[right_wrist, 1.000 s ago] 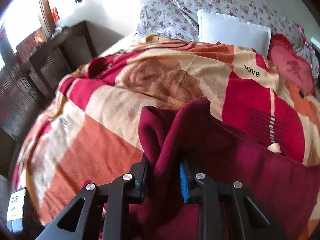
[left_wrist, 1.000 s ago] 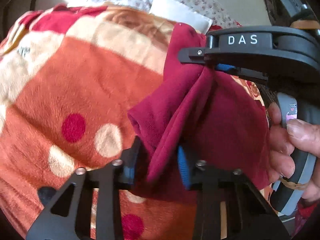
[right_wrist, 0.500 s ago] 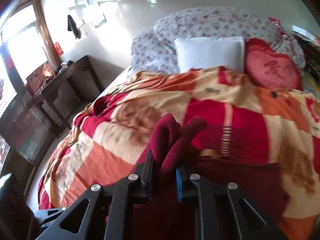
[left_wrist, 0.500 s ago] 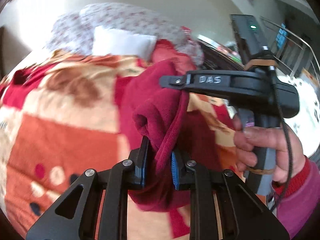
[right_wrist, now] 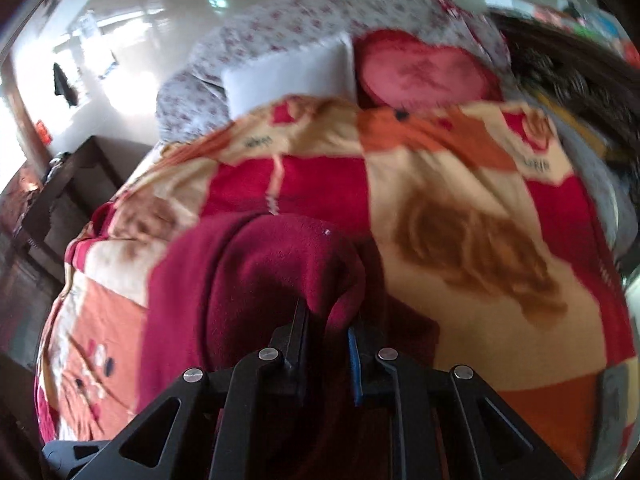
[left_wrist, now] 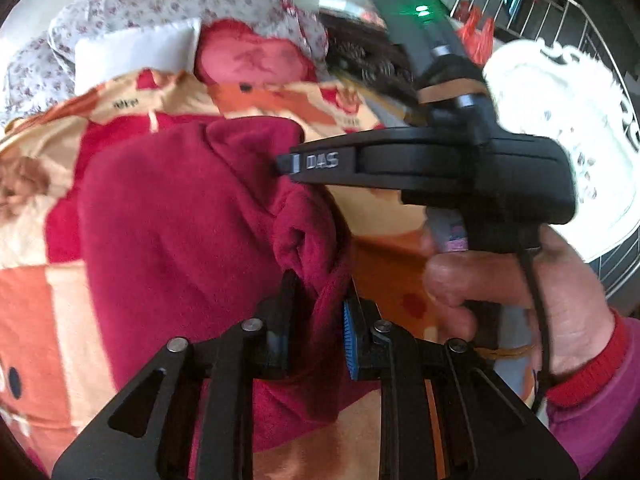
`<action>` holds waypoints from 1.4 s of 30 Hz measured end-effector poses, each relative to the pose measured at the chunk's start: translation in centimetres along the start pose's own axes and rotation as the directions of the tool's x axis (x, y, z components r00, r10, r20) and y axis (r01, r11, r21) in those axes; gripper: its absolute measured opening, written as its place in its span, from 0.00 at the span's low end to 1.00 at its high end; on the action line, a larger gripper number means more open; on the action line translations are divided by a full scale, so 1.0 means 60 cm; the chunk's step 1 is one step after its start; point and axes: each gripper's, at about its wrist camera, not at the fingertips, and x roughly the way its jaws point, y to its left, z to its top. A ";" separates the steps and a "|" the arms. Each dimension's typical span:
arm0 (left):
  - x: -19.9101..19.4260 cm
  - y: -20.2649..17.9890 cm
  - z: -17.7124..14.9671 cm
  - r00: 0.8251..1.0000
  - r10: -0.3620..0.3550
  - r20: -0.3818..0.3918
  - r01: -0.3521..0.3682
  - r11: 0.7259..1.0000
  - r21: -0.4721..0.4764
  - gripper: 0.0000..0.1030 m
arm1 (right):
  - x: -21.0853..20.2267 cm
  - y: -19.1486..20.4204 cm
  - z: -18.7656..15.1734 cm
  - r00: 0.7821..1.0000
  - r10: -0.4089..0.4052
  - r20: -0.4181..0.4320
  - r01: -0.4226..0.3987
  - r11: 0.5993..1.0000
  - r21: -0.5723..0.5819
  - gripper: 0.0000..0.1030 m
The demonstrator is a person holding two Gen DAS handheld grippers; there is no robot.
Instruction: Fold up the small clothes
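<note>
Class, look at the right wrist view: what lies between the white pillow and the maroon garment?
The patterned blanket fills that stretch between white pillow and maroon garment, seen in the right wrist view.

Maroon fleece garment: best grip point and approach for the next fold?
Judgement: grip the maroon fleece garment by its bunched top edge, coming from above. Both hand-held grippers hold it there, left, right, and the cloth hangs free below over the blanket, so it should lower flat.

black frames, silver screws | blue-padded fingers [left_wrist: 349, 340] | "DAS" marking | magenta sleeve, red cuff
</note>
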 end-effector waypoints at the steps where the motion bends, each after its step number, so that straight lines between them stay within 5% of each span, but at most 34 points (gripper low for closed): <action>1: 0.002 -0.002 -0.001 1.000 0.000 -0.011 0.000 1.000 0.003 0.24 | 0.010 -0.008 -0.006 1.000 0.007 -0.004 -0.007 1.000 0.011 0.14; 7: -0.096 0.003 -0.005 0.998 -0.065 0.006 0.065 0.996 0.055 0.52 | -0.027 -0.035 -0.011 0.998 -0.050 0.026 0.049 0.998 0.041 0.30; 14: -0.121 0.090 0.008 0.981 0.183 0.068 -0.184 0.983 0.020 0.52 | -0.138 0.015 -0.045 0.981 0.151 0.121 -0.154 0.988 0.014 0.30; 17: -0.098 0.109 0.002 0.979 0.201 0.035 -0.201 0.980 -0.013 0.52 | -0.130 0.061 -0.069 0.980 0.180 0.080 -0.175 0.982 -0.071 0.30; 23: -0.039 0.104 -0.048 0.976 0.205 -0.070 -0.203 0.979 0.027 0.52 | -0.059 0.056 -0.166 0.999 -0.032 -0.039 0.029 0.996 -0.085 0.30; 28: -0.045 0.085 -0.063 0.970 0.237 -0.054 -0.231 0.968 0.097 0.52 | -0.074 -0.010 -0.211 0.991 0.131 -0.009 -0.129 0.983 0.133 0.31; 30: -0.055 0.090 -0.058 0.977 0.209 -0.049 -0.205 0.976 0.076 0.52 | -0.107 -0.005 -0.218 0.986 0.164 0.039 -0.167 0.981 0.103 0.33; 33: -0.071 0.095 -0.056 0.979 0.203 -0.030 -0.202 0.978 0.052 0.52 | -0.129 0.009 -0.222 0.983 0.166 0.075 -0.169 0.985 0.036 0.53; 37: -0.078 0.097 -0.060 0.977 0.209 -0.035 -0.208 0.978 0.034 0.52 | -0.104 0.031 -0.213 0.974 0.226 0.034 -0.226 0.974 0.004 0.54; 39: -0.079 0.096 -0.064 0.975 0.218 -0.044 -0.216 0.976 0.041 0.52 | -0.079 0.032 -0.211 0.967 0.255 -0.004 -0.254 0.967 0.024 0.36; 40: -0.081 0.096 -0.066 0.974 0.221 -0.048 -0.219 0.975 0.044 0.52 | -0.065 0.030 -0.213 0.962 0.271 -0.027 -0.270 0.962 0.043 0.17; 42: -0.088 0.097 -0.068 0.974 0.220 -0.046 -0.218 0.975 0.046 0.52 | -0.060 0.038 -0.226 0.954 0.294 -0.051 -0.291 0.955 0.058 0.07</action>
